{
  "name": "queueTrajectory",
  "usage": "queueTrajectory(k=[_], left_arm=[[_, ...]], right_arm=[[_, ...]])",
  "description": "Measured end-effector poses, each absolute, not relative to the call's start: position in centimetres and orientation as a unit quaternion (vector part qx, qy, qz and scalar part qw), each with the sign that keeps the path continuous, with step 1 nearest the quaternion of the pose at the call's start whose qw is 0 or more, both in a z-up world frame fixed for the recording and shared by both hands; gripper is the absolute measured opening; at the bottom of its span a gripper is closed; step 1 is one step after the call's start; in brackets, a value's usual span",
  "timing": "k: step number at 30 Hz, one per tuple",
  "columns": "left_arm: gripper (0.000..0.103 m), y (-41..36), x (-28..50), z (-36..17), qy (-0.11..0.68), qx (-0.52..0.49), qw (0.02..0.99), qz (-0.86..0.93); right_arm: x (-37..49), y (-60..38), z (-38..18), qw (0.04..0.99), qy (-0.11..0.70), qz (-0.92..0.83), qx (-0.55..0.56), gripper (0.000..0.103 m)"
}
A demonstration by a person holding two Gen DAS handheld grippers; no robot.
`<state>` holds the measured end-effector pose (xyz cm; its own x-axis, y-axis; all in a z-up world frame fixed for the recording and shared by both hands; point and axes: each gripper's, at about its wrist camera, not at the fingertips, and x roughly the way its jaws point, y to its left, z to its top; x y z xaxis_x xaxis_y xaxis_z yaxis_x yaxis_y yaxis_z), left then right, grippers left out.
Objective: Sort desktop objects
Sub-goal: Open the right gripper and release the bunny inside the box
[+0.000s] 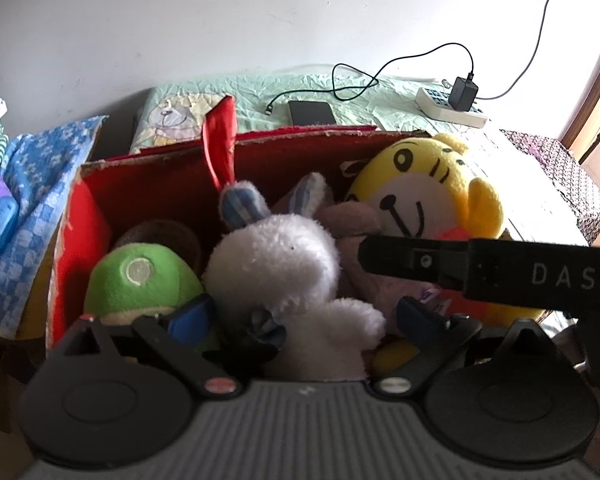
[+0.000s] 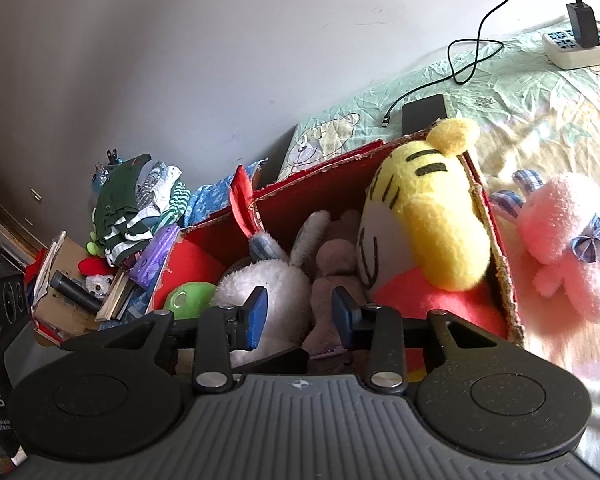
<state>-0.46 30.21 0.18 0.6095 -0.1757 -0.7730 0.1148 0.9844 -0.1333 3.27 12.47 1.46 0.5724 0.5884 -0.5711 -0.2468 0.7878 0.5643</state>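
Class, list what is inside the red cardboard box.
Inside the red cardboard box: a white rabbit, a green plush, a yellow tiger and a brownish plush. Whatever lies beneath them is covered.

A black phone lies on the green bed sheet, with a black cable curling beside it. A black charger sits plugged into a white power strip. Folded clothes pile by the white wall.
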Motion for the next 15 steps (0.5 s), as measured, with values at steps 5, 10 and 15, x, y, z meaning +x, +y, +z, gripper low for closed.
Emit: queueTrajectory(k=[5,10,15], left_arm=[[0.101,30.06,-0.22,0.1,0.437,-0.041,0.895,-0.08],[0.102,30.02,0.08,0.04,0.446,-0.041,0.89,-0.083],[0.103,29.89,0.35,0.05,0.453,-0.042,0.887,-0.08]], right_arm=[[3.1,12.1,1.27,0.862,0.392,0.234,0.219,0.037],[2.98,12.3,1.25,0.867,0.387,0.232,0.213,0.038],[3.0,12.38,1.22,0.868,0.386,0.229,0.211,0.039]])
